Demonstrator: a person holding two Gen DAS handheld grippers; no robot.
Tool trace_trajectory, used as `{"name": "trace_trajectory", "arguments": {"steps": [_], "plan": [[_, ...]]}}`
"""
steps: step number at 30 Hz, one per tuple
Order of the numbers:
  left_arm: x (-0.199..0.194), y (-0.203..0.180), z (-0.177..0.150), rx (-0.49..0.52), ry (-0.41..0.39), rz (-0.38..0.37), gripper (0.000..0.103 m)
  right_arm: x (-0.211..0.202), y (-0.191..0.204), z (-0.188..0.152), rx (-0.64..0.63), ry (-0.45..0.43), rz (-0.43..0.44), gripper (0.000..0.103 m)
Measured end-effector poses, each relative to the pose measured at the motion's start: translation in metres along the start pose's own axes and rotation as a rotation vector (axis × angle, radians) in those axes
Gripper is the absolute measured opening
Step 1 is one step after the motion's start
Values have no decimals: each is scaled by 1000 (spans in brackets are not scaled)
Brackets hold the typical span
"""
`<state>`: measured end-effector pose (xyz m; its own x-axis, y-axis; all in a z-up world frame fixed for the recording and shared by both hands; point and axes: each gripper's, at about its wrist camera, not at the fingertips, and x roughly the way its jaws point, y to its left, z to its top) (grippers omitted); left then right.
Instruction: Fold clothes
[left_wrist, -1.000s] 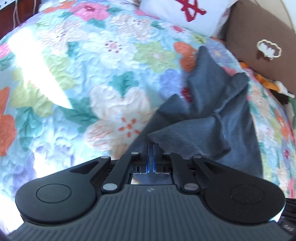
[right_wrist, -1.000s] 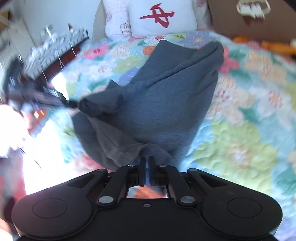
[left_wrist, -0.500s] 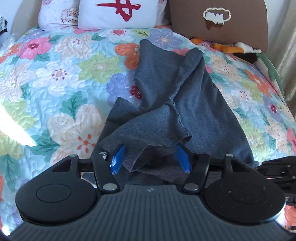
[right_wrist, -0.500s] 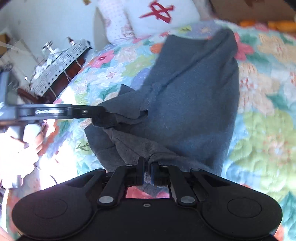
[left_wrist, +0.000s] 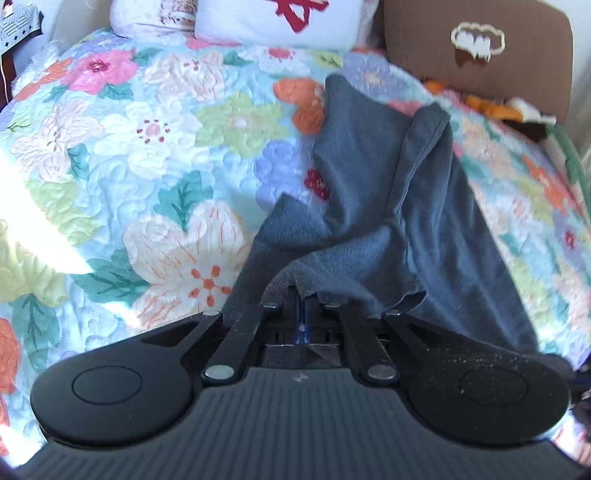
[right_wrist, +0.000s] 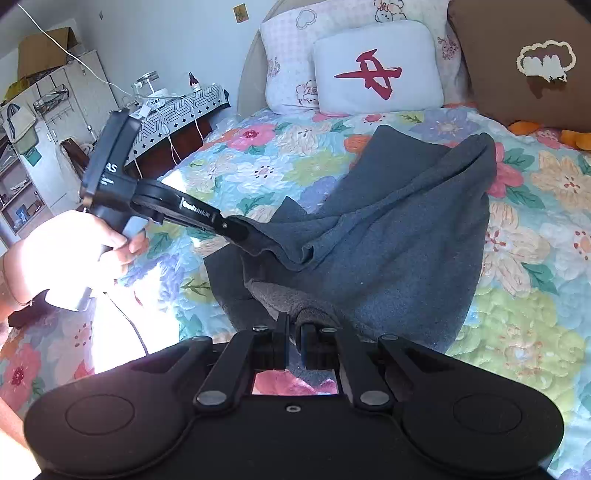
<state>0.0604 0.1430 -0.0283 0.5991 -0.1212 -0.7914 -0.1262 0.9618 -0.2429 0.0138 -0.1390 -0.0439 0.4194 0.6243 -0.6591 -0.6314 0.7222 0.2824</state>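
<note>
The grey garment (right_wrist: 388, 229) lies on the bed's floral quilt (right_wrist: 266, 166), its far end resting flat near the pillows (right_wrist: 376, 70) and its near end lifted clear of the bed. The left gripper (left_wrist: 303, 295) is clamped together on the near-left edge of the garment; in the right wrist view it (right_wrist: 236, 230) pinches a bunched fold. The right gripper (right_wrist: 294, 332) is clamped on the near edge, with cloth wedged between its jaws.

Risks from this position:

- Thin bite. Each gripper holds only a narrow strip of hem. A quick pull could slip the fabric free and drop one corner.
- Uneven layers. The fold at the left gripper looks to gather more than one layer. Carrying it forward would probably set a crooked crease.
- Drag. The far end rests on quilted fabric; friction there could stretch or skew the garment when it is carried over.
- Unequal height between the grippers would likely twist the fold line.
</note>
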Motion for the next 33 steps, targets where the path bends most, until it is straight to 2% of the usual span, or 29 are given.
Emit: {"name": "trace_trajectory", "arguments": {"steps": [2,5,9,12,14,18,21,23,27,31,32,33], "plan": [[-6,5,2,-35,4,-8,2,5,-1,0,2,48,-19,7],[-10,17,1,-142,36,-67,2,10,-4,-7,32,101,-47,7],[-23,30,10,-290,39,-167,2,-11,1,-4,7,-9,-14,7],[-28,35,14,-296,24,-138,2,-22,4,2,12,-32,1,7],[-28,39,15,-301,24,-117,2,-16,2,2,14,8,-24,7],[-12,54,-2,-336,101,-65,1,-3,-1,-7,-1,81,-96,7],[1,57,-10,-296,119,2,1,-3,1,-7,-20,95,-104,7],[12,53,-12,-238,126,59,1,5,1,-9,-22,145,-119,7],[18,45,-12,-169,146,49,1,26,-5,-21,-10,240,-161,9],[11,30,-9,-48,122,73,5,17,-4,-15,-5,192,-132,14],[7,26,-8,-11,110,77,8,13,-4,-12,-3,179,-119,24],[2,22,-7,18,98,68,11,8,-3,-9,2,167,-111,40]]}}
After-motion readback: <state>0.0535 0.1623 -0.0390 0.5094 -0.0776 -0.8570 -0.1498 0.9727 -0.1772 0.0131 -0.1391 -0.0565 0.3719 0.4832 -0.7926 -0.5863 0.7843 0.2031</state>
